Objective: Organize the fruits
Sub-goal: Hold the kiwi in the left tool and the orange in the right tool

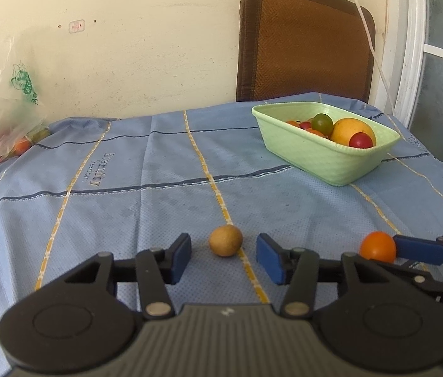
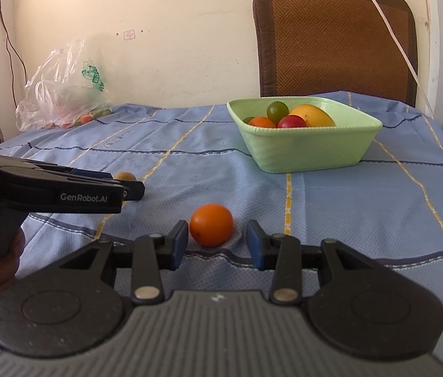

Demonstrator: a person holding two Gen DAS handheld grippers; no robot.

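- Blue checked cloth-covered worktop point(image 1: 127, 207).
- Pale green plastic basket point(image 1: 322, 160) at 2 o'clock, holding assorted fruit.
- Left gripper point(image 1: 223, 256): pads parted, small round brown fruit point(image 1: 225, 240) between, untouched.
- Right gripper point(image 2: 216, 245): pads parted around round orange fruit point(image 2: 211, 224), not gripping.

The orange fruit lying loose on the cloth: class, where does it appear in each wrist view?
Left wrist view: orange fruit at lower right, beside the right tongs' blue pad.
Right wrist view: orange fruit at lower centre, between the right tongs.
Shared landmark: green basket, behind it in both.
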